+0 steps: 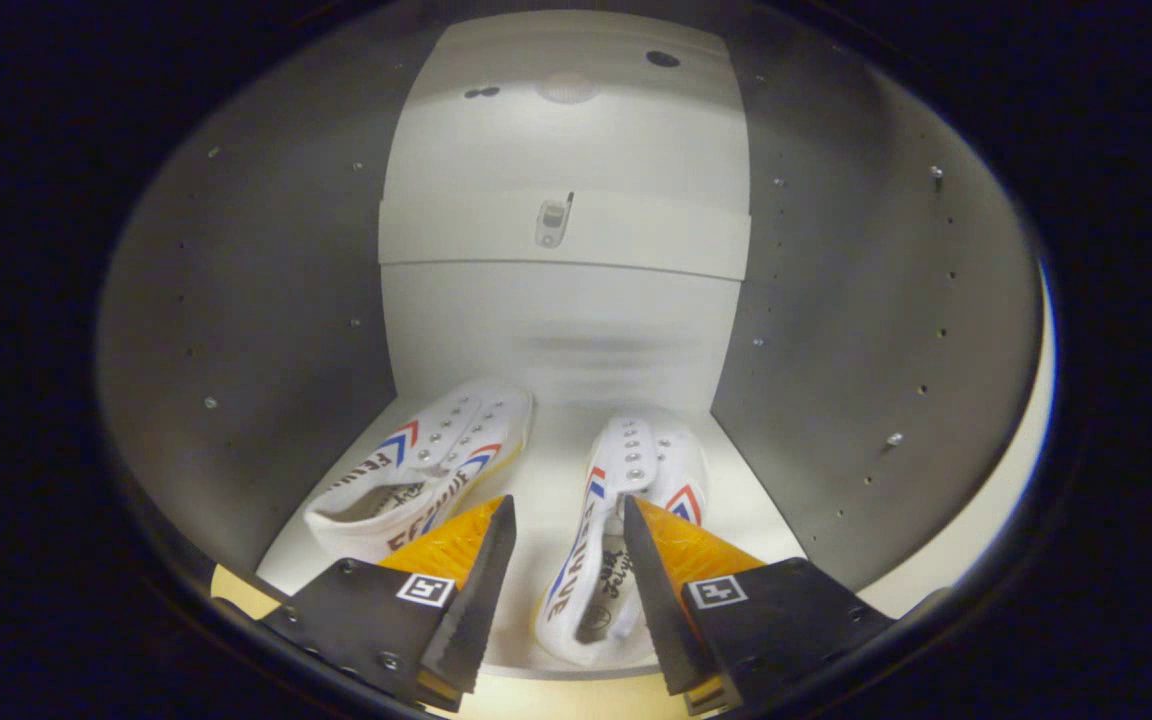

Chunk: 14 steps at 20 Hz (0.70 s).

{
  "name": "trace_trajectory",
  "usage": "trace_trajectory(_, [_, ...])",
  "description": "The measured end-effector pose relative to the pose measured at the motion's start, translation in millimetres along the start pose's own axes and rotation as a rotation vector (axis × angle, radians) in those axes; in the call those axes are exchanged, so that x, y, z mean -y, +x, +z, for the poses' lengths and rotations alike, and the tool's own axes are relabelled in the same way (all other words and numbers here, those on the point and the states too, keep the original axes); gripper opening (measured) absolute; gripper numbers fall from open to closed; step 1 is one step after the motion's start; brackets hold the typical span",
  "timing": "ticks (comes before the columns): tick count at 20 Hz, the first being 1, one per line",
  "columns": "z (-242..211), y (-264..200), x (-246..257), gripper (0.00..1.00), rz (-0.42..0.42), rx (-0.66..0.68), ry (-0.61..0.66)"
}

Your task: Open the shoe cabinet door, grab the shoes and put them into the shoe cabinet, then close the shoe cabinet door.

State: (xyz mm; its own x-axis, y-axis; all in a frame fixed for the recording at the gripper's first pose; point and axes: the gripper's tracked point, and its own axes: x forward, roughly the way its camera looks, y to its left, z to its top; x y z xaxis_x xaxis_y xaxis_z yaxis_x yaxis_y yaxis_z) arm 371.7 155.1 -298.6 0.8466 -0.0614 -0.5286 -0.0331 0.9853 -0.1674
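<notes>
Two white shoes lie on the floor of the open cabinet (266, 330), toes toward the back wall. The left shoe (426, 470) rests tipped on its side near the left wall; the right shoe (616, 530) sits more upright, its heel at the front edge and partly between the fingers. The gripper (563, 515) hovers at the cabinet mouth, its fingers (481, 585) spread apart and holding nothing; the right finger appears just beside the right shoe's collar, though contact cannot be made out. A shelf (656, 235) with a small metal fitting (553, 222) crosses the back wall above. The placing step looks all but done, both shoes being inside. The next move likely calls for drawing the gripper straight back, clear of the right heel, then finding the door and swinging it shut.
</notes>
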Motion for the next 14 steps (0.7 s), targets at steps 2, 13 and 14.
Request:
trace_trajectory(2, [10,-18,0,0.70,0.004,0.029,0.011])
trace_trajectory(13, [51,-169,0,0.69,0.015,0.210,0.126])
trace_trajectory(14, [52,-186,2,0.69,0.011,0.223,0.132])
